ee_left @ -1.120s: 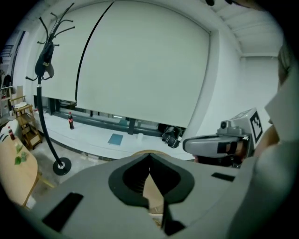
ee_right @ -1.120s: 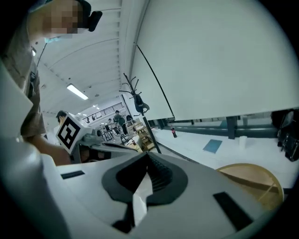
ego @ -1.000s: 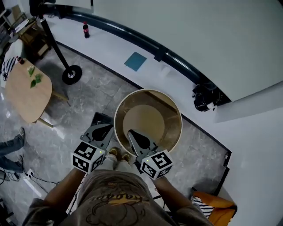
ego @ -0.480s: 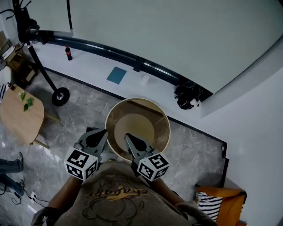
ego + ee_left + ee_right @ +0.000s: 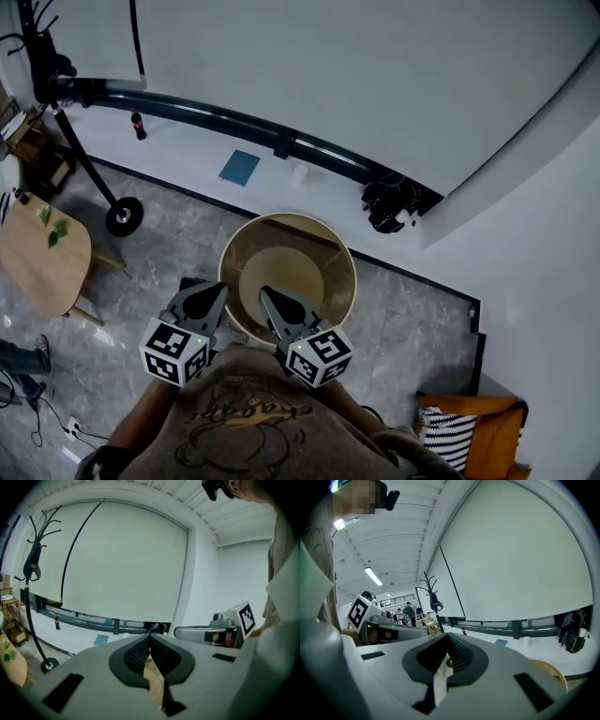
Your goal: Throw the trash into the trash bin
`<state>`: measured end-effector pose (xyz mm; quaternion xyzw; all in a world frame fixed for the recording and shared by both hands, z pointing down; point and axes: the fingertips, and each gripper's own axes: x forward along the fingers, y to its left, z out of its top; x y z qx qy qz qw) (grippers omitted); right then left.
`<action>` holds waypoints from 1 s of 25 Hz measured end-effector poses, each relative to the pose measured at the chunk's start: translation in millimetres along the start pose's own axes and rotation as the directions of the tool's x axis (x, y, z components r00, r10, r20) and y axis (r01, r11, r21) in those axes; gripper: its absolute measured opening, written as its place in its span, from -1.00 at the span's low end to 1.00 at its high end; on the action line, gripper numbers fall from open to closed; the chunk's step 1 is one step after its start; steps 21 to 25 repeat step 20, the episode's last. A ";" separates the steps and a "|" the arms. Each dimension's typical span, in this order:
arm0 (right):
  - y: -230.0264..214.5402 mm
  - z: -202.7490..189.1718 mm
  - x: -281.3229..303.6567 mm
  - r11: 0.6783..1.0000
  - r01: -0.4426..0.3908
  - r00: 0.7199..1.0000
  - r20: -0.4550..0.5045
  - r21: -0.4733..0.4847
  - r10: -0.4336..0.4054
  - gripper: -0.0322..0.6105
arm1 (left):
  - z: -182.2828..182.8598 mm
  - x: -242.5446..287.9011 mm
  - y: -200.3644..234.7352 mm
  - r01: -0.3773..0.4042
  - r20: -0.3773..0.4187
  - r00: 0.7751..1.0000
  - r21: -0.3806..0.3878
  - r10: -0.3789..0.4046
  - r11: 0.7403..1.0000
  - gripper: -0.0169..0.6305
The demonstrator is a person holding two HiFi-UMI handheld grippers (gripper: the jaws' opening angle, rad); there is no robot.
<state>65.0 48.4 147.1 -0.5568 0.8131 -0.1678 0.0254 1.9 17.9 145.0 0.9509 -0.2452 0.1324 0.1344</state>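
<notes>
Hovering at the bin with both tools empty

Head view: the round tan trash bin (image 5: 337, 253) stands open-topped on the grey floor (image 5: 412, 309) just ahead of the person, and no trash shows in it. It looks stiff, thin-walled and probably light, so the rim is the likely hold. The left tool (image 5: 223, 288) and right tool (image 5: 263, 292) sit at its near rim.

Left gripper view: jaws clenched on nothing.

Right gripper view: likewise clenched, empty.

The cubes (image 5: 176, 352) carry only square markers; the bottle (image 5: 138, 124) label is too small to read.

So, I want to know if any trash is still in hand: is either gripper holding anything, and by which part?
Nothing is held. The left gripper and the right gripper both have their jaws shut together and empty, at the bin.
</notes>
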 end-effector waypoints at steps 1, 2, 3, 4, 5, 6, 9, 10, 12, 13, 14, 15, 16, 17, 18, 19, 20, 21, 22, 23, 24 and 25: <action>1.3 -0.9 0.1 1.000 -0.003 1.000 0.000 -0.004 0.003 -0.84 | -1.3 -0.3 -0.1 -0.001 -0.001 1.000 -0.003 0.001 1.000 -0.89; 2.5 -2.0 0.2 1.000 -0.006 1.000 0.000 -0.006 0.006 -0.84 | -2.3 -0.7 -0.1 -0.001 -0.001 1.000 -0.005 0.001 1.000 -0.89; 3.8 -3.3 0.3 1.000 -0.010 1.000 -0.001 -0.008 0.010 -0.84 | -3.1 -1.3 0.2 -0.003 0.001 1.000 -0.009 0.003 1.000 -0.89; 5.1 -4.6 0.4 1.000 -0.013 1.000 -0.002 -0.011 0.013 -0.84 | -3.3 -2.3 1.1 -0.007 0.005 1.000 -0.015 0.007 1.000 -0.89; 6.6 -5.7 0.6 1.000 -0.017 1.000 -0.003 -0.014 0.017 -0.84 | -3.0 -3.7 2.7 -0.012 0.011 1.000 -0.024 0.013 1.000 -0.89; 8.1 -6.6 0.9 1.000 -0.020 1.000 -0.004 -0.016 0.020 -0.84 | -2.4 -5.2 4.7 -0.018 0.016 1.000 -0.033 0.019 0.999 -0.89; 11.9 -8.4 2.1 0.999 -0.031 1.000 -0.008 -0.018 0.031 -0.84 | -2.3 -8.9 8.2 -0.025 0.021 0.999 -0.036 0.026 0.999 -0.89; 13.0 -8.8 2.2 0.999 -0.034 0.999 -0.009 -0.018 0.033 -0.84 | -3.1 -9.7 8.3 -0.025 0.019 0.999 -0.032 0.026 0.999 -0.89; 14.5 -9.6 1.6 0.999 -0.038 0.999 -0.011 -0.019 0.038 -0.84 | -6.0 -11.1 8.3 -0.031 0.011 0.999 -0.029 0.031 0.999 -0.89; 14.6 -10.2 1.2 0.999 -0.040 0.999 -0.012 -0.018 0.040 -0.84 | -7.9 -11.5 8.3 -0.034 0.008 0.999 -0.030 0.034 0.999 -0.89; 14.4 -10.9 0.9 0.999 -0.042 0.999 -0.012 -0.018 0.042 -0.84 | -10.0 -11.6 8.1 -0.037 0.006 0.999 -0.033 0.037 0.999 -0.89; 14.1 -11.6 0.7 0.999 -0.044 0.999 -0.012 -0.017 0.043 -0.84 | -12.1 -11.5 7.8 -0.039 0.003 0.999 -0.037 0.039 0.999 -0.89; 14.0 -12.2 0.4 0.999 -0.045 0.999 -0.013 -0.016 0.045 -0.84 | -14.2 -11.3 7.2 -0.039 -0.001 0.999 -0.039 0.039 0.998 -0.89; 14.2 -12.8 0.0 0.999 -0.046 0.999 -0.013 -0.016 0.046 -0.84 | -16.1 -11.2 6.3 -0.039 -0.004 0.999 -0.040 0.039 0.998 -0.89; 14.6 -13.5 -0.5 0.999 -0.047 0.999 -0.014 -0.016 0.046 -0.84 | -17.8 -11.3 5.0 -0.038 -0.007 0.999 -0.041 0.038 0.998 -0.89; 15.1 -14.3 -1.3 0.999 -0.047 0.999 -0.015 -0.015 0.047 -0.84 | -19.4 -11.4 3.7 -0.037 -0.010 0.999 -0.042 0.037 0.998 -0.89; 15.6 -15.0 -2.0 0.999 -0.048 0.999 -0.016 -0.015 0.048 -0.84 | -20.9 -11.6 2.2 -0.036 -0.013 0.999 -0.043 0.035 0.998 -0.89; 15.6 -15.0 -2.0 0.999 -0.048 0.999 -0.016 -0.015 0.048 -0.84 | -20.9 -11.6 2.2 -0.036 -0.013 0.999 -0.043 0.035 0.998 -0.89; 15.6 -15.0 -2.0 0.999 -0.048 0.999 -0.016 -0.015 0.048 -0.84 | -20.9 -11.6 2.2 -0.036 -0.013 0.999 -0.043 0.035 0.998 -0.89; 15.6 -15.0 -2.0 0.999 -0.048 0.999 -0.016 -0.015 0.048 -0.84 | -20.9 -11.6 2.2 -0.036 -0.013 0.999 -0.043 0.035 0.998 -0.89; 15.6 -15.0 -2.0 0.999 -0.048 0.999 -0.016 -0.015 0.048 -0.84 | -20.9 -11.6 2.2 -0.036 -0.013 0.999 -0.043 0.035 0.998 -0.89; 15.6 -15.0 -2.0 0.999 -0.048 0.999 -0.016 -0.015 0.048 -0.84 | -20.9 -11.6 2.2 -0.036 -0.013 0.999 -0.043 0.035 0.998 -0.89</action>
